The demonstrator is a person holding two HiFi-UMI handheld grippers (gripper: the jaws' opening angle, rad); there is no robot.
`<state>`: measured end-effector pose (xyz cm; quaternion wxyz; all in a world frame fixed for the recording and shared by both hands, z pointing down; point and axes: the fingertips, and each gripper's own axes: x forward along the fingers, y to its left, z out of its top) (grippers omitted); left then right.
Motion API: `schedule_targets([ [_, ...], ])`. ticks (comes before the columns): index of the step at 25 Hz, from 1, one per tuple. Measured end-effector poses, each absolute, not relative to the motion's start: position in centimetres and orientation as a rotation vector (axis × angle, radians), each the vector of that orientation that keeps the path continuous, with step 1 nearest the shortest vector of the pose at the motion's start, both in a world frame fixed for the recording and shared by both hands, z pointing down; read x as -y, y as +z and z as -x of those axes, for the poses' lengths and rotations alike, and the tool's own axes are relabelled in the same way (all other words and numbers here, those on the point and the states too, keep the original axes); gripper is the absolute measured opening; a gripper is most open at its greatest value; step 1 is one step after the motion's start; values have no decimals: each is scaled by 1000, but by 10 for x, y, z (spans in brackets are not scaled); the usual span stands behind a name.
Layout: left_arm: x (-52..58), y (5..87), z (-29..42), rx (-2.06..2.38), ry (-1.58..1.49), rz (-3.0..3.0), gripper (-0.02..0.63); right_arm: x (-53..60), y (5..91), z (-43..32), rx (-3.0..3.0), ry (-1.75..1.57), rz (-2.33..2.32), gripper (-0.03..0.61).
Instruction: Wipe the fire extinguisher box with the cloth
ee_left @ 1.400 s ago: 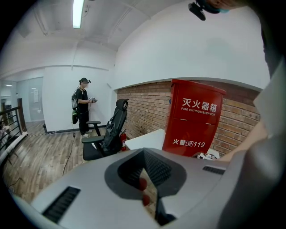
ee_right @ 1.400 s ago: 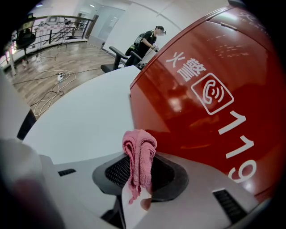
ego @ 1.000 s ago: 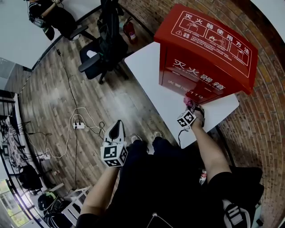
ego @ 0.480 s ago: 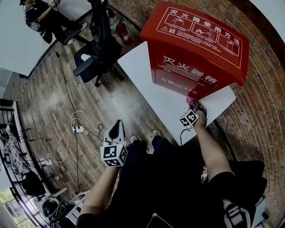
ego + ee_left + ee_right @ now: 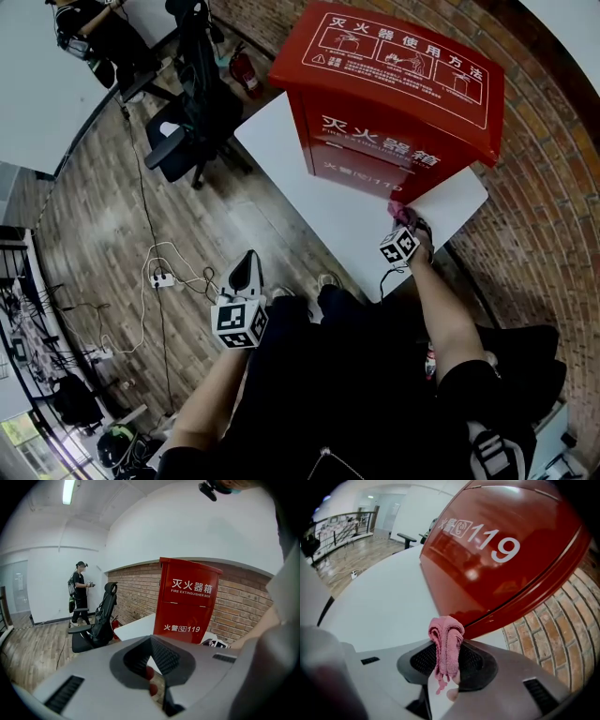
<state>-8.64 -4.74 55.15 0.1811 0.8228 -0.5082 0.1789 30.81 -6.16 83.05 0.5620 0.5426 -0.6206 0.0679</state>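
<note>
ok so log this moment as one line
right gripper: shut on pink cloth, at lower front of fire extinguisher box | contact: cannot tell | left gripper: shut, empty, held low off the table

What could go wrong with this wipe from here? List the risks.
1. The cloth is only a narrow wad pinched in the right gripper, so its hard fingers might scrape the fire extinguisher box.
2. The box stands on the table. If it is unfixed, a firm push could slide it.
</note>
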Motion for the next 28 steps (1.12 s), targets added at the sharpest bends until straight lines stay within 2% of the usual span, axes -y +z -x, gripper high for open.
schedule_targets([
  [13, 78, 536, 36, 1243, 522, -2488, 28, 35, 722, -308, 1584, 420, -1778, 115],
  [19, 87, 524, 17, 1087, 488, -2575, 28, 17, 669, -290, 1605, 520, -1963, 115],
  [28, 92, 503, 25, 923, 452, -2673, 28, -3, 602, -242, 1635, 615, -2197, 115],
])
